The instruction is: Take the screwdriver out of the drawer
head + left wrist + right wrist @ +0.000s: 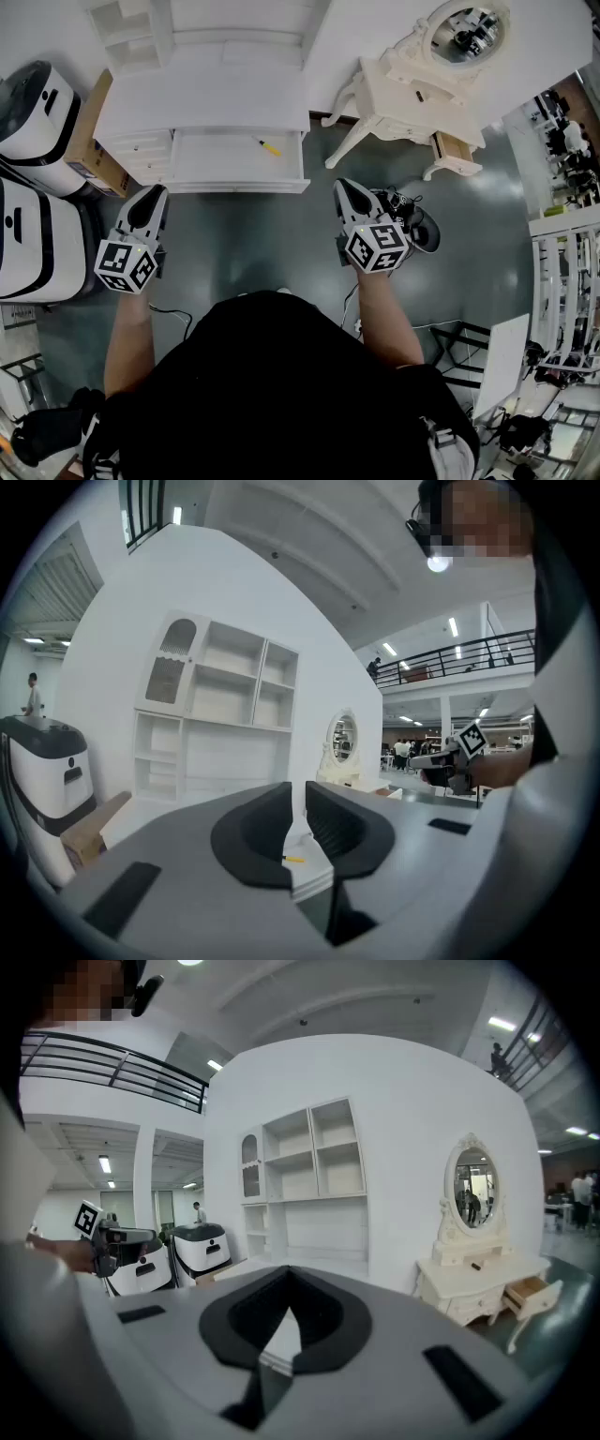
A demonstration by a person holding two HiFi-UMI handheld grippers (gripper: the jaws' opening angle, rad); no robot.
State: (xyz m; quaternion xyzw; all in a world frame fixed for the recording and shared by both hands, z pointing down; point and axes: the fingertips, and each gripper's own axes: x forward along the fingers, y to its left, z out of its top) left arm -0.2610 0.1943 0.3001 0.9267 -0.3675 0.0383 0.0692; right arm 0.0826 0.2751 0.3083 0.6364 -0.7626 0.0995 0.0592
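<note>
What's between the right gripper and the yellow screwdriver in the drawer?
Only grey floor and the drawer's white wall, nothing else. The head view shows it: the right gripper hangs outside the open drawer, with the screwdriver lying inside.

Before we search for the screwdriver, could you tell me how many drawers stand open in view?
2. The wide desk drawer in front, holding the yellow screwdriver, and a small drawer on the vanity table at right. Others may be hidden.
</note>
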